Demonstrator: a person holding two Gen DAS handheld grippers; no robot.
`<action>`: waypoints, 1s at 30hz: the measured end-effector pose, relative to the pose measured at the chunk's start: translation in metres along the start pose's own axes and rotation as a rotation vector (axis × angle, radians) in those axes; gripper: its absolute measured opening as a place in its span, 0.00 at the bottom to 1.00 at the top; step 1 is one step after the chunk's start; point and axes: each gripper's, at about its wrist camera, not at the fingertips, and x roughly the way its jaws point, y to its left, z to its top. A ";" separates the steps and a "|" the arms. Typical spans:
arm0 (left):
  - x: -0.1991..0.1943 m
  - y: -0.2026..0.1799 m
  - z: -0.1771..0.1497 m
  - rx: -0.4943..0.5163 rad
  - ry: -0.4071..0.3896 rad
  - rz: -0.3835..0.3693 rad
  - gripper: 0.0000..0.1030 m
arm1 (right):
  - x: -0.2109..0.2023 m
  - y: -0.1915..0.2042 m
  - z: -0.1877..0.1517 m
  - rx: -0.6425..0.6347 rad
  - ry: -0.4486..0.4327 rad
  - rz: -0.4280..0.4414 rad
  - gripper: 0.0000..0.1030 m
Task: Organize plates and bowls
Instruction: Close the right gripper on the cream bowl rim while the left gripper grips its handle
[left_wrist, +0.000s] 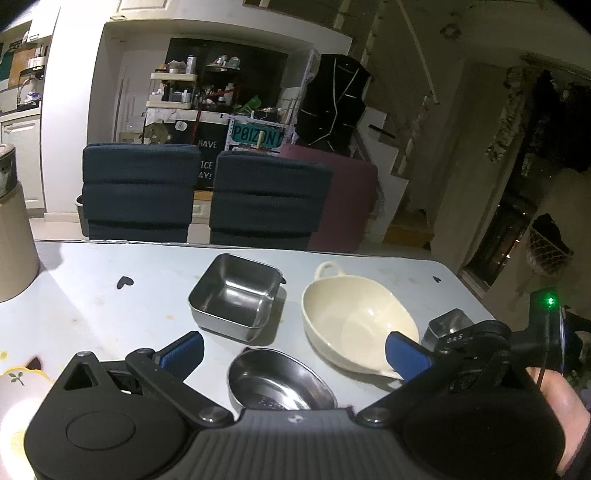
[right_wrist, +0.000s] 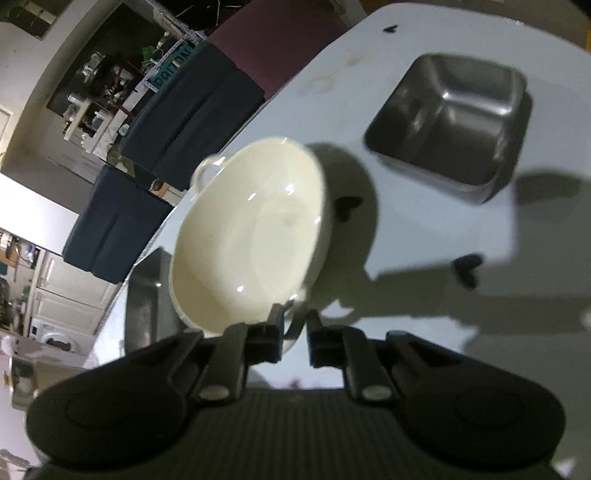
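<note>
The right tongs are pinched narrow on the near handle of the cream ceramic two-handled bowl, which stands tipped on the pale desk; I'd lift slowly, keeping the rim level so the thin handle doesn't slip. The left tongs gape wide, empty. Counted: one cream bowl, two square steel bowls, one oval steel dish.

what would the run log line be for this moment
left gripper: open, over oval steel bowl | right gripper: shut on cream bowl handle | square steel bowl: on table
</note>
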 end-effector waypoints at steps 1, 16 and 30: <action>0.000 0.000 0.000 -0.003 0.001 -0.004 0.99 | -0.003 -0.003 0.001 0.000 -0.010 -0.010 0.10; 0.024 -0.005 -0.003 -0.037 0.040 -0.052 0.83 | -0.008 -0.028 -0.006 0.181 -0.025 0.044 0.36; 0.035 -0.012 0.001 0.010 0.077 -0.071 0.71 | -0.023 -0.052 0.000 0.188 0.040 0.016 0.22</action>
